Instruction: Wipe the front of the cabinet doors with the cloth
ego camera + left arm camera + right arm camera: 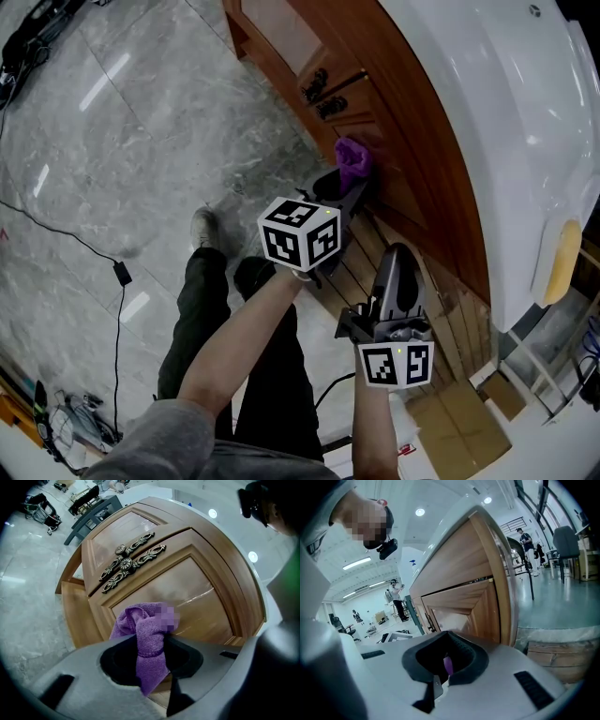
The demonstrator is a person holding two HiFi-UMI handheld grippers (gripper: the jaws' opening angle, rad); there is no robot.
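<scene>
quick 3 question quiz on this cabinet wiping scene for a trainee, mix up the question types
1. Multiple choice: which gripper is shut on the purple cloth? A left, B right, C neither.
2. Fill in: in the left gripper view, the ornate metal handles sit ___ the cloth on the cabinet doors.
3. True or false: the cloth hangs from those handles.
Key: 1 A, the left gripper pinches it. 2 above. 3 false, it is held up by the door front, below the handles.
</scene>
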